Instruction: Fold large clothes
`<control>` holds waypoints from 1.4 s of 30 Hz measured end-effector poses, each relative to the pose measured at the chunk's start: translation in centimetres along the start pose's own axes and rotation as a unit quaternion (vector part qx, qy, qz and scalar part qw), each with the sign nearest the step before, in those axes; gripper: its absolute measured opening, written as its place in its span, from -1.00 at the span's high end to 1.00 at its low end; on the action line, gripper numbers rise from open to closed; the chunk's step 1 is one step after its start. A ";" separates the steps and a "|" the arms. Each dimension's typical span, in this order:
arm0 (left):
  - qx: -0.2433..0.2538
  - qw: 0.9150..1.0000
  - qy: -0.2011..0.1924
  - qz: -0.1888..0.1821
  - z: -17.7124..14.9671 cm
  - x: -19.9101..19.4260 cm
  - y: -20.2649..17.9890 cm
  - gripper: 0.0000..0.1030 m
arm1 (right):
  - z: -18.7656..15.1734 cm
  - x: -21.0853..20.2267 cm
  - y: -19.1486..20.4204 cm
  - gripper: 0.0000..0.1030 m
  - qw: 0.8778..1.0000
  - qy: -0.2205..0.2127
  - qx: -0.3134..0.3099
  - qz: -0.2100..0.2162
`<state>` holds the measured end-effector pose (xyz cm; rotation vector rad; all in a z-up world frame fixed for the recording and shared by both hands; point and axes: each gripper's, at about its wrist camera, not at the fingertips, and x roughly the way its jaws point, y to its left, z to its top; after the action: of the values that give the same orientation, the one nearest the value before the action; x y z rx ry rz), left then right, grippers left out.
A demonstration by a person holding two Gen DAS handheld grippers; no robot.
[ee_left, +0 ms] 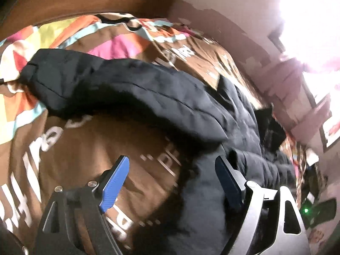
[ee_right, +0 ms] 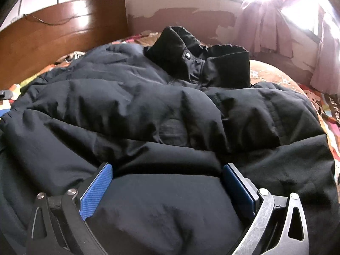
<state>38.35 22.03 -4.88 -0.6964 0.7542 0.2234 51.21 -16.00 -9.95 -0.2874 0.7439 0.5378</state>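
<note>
1. Jacket point(ee_right: 148, 110): dark, puffy, spread on the bed point(ee_left: 74, 140); sleeve point(ee_left: 119, 89) laid out.
2. My left gripper point(ee_left: 172, 178): released, empty.
3. My right gripper point(ee_right: 167, 182): wide, straddling a jacket bulge, grip uncertain.
4. Step: sleeve fold. Next, I judge: regrasp the sleeve.

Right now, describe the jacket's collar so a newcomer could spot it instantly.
Start at the glossy brown wooden headboard, then drop to the dark navy puffer jacket spread over the bed. Its black stand-up collar rises at the far end, the only part bearing a silver snap.

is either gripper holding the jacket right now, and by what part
The left gripper is open and holds nothing; the jacket sleeve lies beyond it. The right gripper is open with jacket fabric bulging between its pads; no clamped hold shows.
</note>
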 end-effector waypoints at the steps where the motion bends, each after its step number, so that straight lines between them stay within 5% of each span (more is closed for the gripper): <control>1: -0.010 1.000 -0.007 0.004 0.8 -0.2 1.0 -0.52 | 0.5 0.0 -0.1 -1.00 1.000 0.015 0.008 -0.003; 8: -0.056 0.998 -0.019 0.029 3.8 -0.9 7.4 -0.52 | 2.5 -2.2 0.9 -1.00 0.989 0.031 0.143 0.001; 15: -0.114 0.992 -0.003 0.045 5.9 -1.6 15.0 -0.52 | 8.6 -2.9 7.6 -1.00 0.995 0.004 0.097 0.021; 21: -0.188 0.981 -0.005 0.042 7.6 -1.0 19.9 -0.52 | 12.2 -0.2 10.8 -1.00 0.987 -0.038 0.153 0.032; 30: -0.212 0.976 0.005 0.044 9.7 0.8 23.9 -0.48 | 10.8 6.7 13.3 -1.00 0.991 0.009 0.133 -0.006; 33: -0.223 0.972 -0.002 0.075 10.3 0.8 24.5 0.09 | 10.4 6.8 13.9 -1.00 0.992 -0.004 0.123 -0.022; 34: -0.235 0.968 -0.008 0.083 10.3 0.6 24.9 0.42 | 10.5 7.0 14.0 -1.00 0.992 0.000 0.120 -0.025; 38: -0.273 0.959 -0.043 0.064 10.0 -0.6 25.8 0.70 | 10.3 7.2 14.1 -1.00 0.993 0.003 0.118 -0.026; 42: -0.235 0.965 -0.080 0.081 10.1 -2.5 24.1 0.75 | 10.2 7.5 14.3 -1.00 0.993 0.007 0.114 -0.030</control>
<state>31.92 46.99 -9.83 -1.0517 0.6054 0.6152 53.59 2.95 -8.92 -0.1014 0.7997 0.3891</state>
